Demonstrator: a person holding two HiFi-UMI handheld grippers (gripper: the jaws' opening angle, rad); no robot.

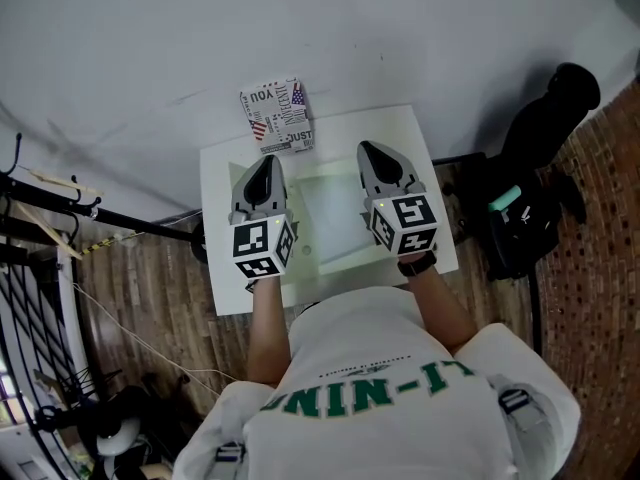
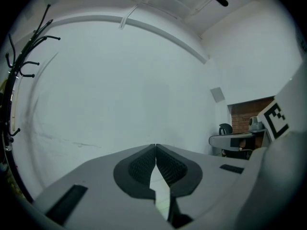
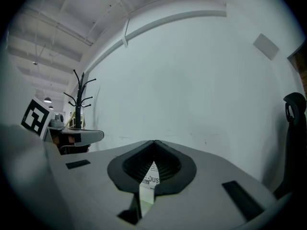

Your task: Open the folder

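**Both grippers shut and empty, folder between them on the table**

The left gripper's (image 2: 156, 147) fingers (image 2: 143, 166) meet at the tips with nothing between them. The right gripper's (image 3: 153, 143) fingers (image 3: 167, 163) are pressed together too, also empty. Both point out toward the white wall.

In the head view the left gripper (image 1: 266, 160) and the right gripper (image 1: 368, 148) hover side by side over the white table (image 1: 225, 288). The folder (image 1: 335, 223), pale and flat, lies on the table between them. It is at 4 o'clock from the left fingertips and 7 o'clock from the right ones, and neither gripper holds it.

A printed box (image 1: 278, 118) sits at the table's far edge, at 11 o'clock from the folder. A black chair (image 1: 540, 148) stands off the table at 3 o'clock.
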